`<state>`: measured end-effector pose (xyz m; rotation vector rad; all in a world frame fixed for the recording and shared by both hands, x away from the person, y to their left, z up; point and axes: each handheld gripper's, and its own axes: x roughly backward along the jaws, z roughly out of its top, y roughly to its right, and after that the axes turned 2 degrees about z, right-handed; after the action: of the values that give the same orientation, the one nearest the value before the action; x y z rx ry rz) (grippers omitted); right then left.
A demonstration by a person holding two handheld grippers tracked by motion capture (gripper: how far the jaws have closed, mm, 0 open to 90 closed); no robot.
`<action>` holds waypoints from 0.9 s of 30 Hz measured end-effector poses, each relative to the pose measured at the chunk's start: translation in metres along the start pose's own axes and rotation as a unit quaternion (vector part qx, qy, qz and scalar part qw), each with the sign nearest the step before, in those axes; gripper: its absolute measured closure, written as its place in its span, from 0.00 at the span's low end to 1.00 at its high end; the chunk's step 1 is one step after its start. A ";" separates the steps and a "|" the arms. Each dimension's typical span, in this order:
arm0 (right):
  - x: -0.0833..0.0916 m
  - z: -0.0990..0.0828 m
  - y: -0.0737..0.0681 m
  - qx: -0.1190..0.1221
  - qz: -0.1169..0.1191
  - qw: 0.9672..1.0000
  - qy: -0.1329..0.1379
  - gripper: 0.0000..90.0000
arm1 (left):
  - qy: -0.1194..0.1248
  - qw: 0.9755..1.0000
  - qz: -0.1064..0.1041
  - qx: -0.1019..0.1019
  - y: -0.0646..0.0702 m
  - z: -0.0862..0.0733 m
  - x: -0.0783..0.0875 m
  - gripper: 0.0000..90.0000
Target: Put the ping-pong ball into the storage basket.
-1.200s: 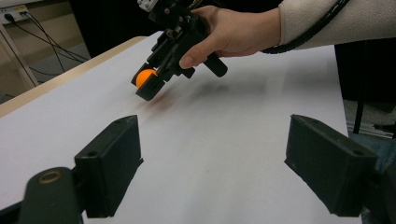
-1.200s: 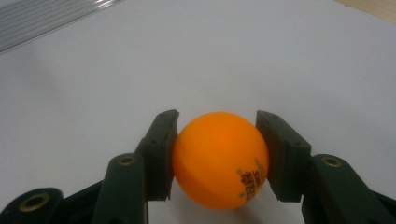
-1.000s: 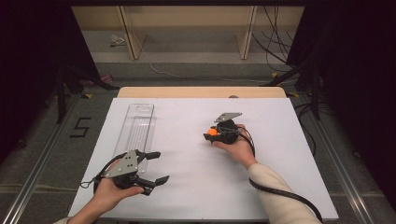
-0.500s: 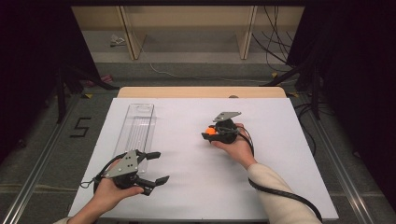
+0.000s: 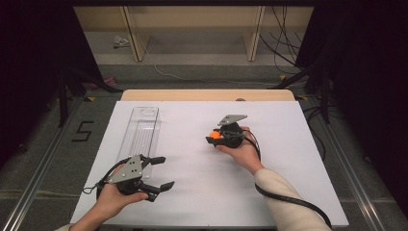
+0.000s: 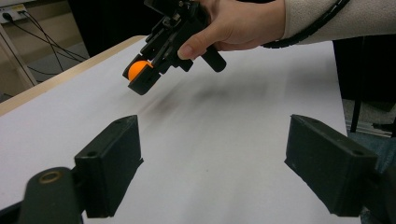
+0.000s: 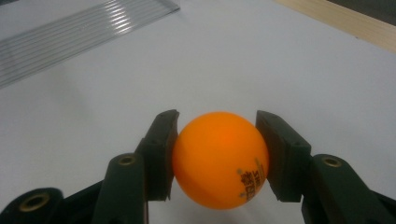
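- Surface: a white rectangular tabletop sheet [image 5: 202,192] covers the work area; a strip of pale wooden table edge [image 5: 207,95] shows along its far side.
- Room: grey floor surrounds the table, with dark curtains at both sides, pale wooden frame legs [image 5: 132,31] beyond the far edge and black cables [image 5: 284,43] trailing over the floor at the far right. A black numeral "5" [image 5: 82,131] is marked on the floor to the left.
- Clear ribbed plastic tray [image 5: 139,134], long and narrow, lies on the left half of the sheet, running from near the far edge toward the person.
- Left gripper [image 5: 158,173], black with a grey three-cornered plate, is held near the front left of the sheet, just beside the tray's near end; its jaws stand wide apart with nothing between them.
- Right gripper [image 5: 211,138] is held right of the sheet's centre; its jaws are clamped on a small orange table-tennis ball [image 7: 219,158] with dark print on its shell.
- In the left gripper view, the ball [image 6: 139,70] sits between the pads, raised off the sheet.
- Open room: the sheet between tray and right hand [image 5: 240,151] is bare, as are its right half and near edge.
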<state>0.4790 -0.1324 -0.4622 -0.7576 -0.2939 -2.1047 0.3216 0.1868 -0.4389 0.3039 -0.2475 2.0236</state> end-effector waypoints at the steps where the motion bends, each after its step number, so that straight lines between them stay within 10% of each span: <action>1: 0.000 0.000 0.000 0.001 0.001 1.000 0.001 0.57 | 0.000 1.000 0.000 0.000 0.000 0.000 0.000 0.20; 27: 0.001 0.007 -0.009 0.010 0.008 1.000 0.009 0.57 | 0.000 1.000 0.000 0.000 0.000 0.000 0.000 0.20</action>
<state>0.4747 -0.1242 -0.4554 -0.7264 -0.2984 -2.0896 0.3216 0.1867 -0.4390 0.3045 -0.2485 2.0231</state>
